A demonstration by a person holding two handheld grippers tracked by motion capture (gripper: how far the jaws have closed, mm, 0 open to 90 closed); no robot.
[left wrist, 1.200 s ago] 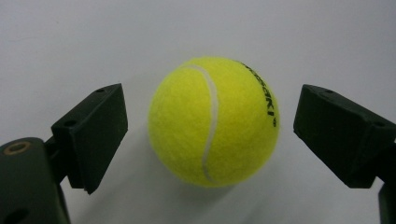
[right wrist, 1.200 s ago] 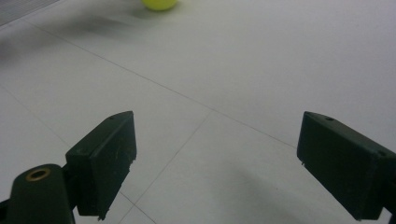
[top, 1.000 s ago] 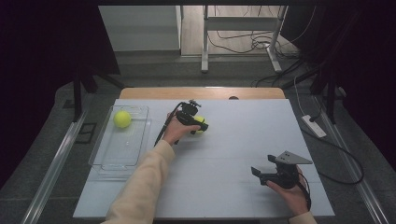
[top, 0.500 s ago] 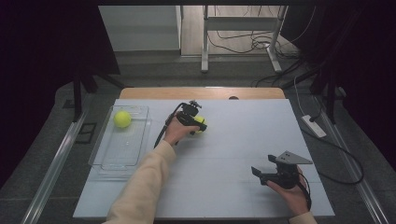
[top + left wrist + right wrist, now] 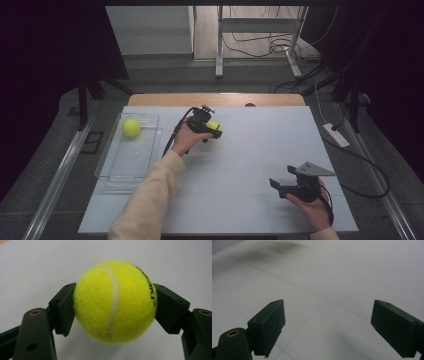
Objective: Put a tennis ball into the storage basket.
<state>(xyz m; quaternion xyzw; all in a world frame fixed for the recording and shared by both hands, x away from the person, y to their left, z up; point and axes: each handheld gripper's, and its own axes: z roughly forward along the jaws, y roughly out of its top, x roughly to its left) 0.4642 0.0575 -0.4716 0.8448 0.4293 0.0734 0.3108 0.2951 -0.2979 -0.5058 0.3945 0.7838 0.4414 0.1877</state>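
Observation:
A yellow tennis ball [image 5: 115,301] sits between the two black jaws of my left gripper [image 5: 113,310], and both pads press on its sides. In the high view that gripper [image 5: 215,129] holds the ball [image 5: 214,125] just above the white table's [image 5: 250,150] back middle. A second tennis ball [image 5: 131,127] lies at the far end of a clear plastic tray [image 5: 120,170] on the left. My right gripper [image 5: 276,186] rests low at the front right, and its jaws [image 5: 327,325] stand wide apart over bare table.
The tray runs along the table's left side. A wooden strip [image 5: 215,99] edges the far side of the table. A white power strip [image 5: 336,135] and cables lie on the floor to the right.
My left gripper has risen slightly with the tennis ball in it. The right hand has stayed where it was.

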